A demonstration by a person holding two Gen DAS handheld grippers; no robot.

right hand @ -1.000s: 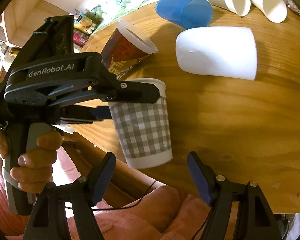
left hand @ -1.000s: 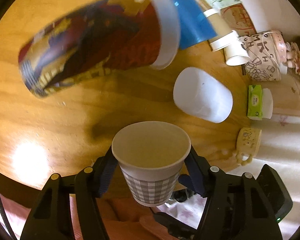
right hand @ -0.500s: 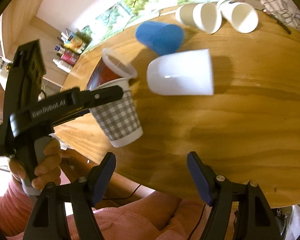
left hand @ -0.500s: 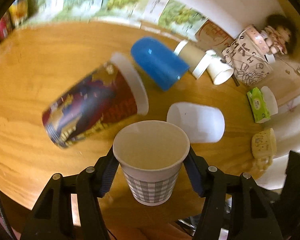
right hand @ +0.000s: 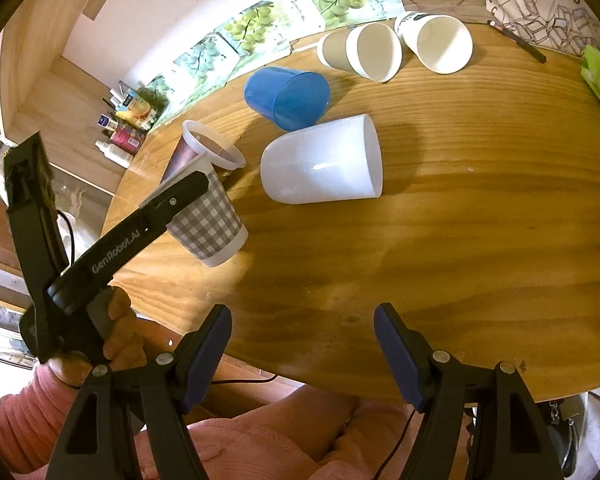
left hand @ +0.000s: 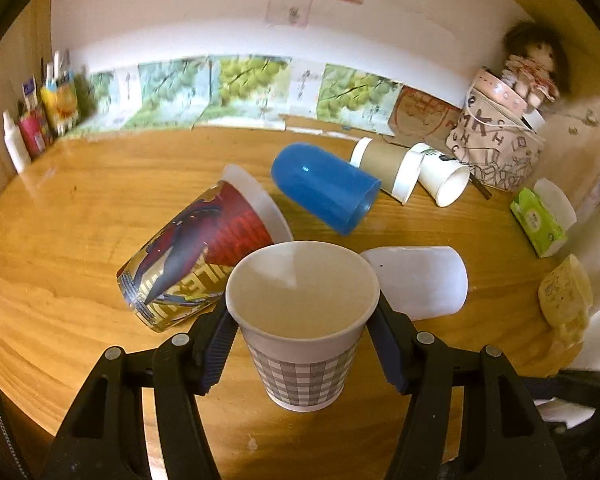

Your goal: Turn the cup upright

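My left gripper (left hand: pixel 304 344) is shut on a grey checked paper cup (left hand: pixel 304 364), mouth up, held upright just over the wooden table (left hand: pixel 60 280) near its front edge. The same cup shows in the right wrist view (right hand: pixel 208 224), its base close to the tabletop; I cannot tell if it touches. My right gripper (right hand: pixel 302 352) is open and empty, above the table's front edge, to the right of that cup.
Lying on their sides on the table: a red printed cup (left hand: pixel 196 256), a blue cup (left hand: pixel 324 188), a white plastic cup (left hand: pixel 416 280), a brown sleeved cup (left hand: pixel 384 168) and a white paper cup (left hand: pixel 444 180). A patterned bag (left hand: pixel 496 148), a green tissue pack (left hand: pixel 536 220) stand right.
My left gripper has carried the checked cup lower and further over the table, levelling out. The right gripper has drawn back from the cup and stayed open.
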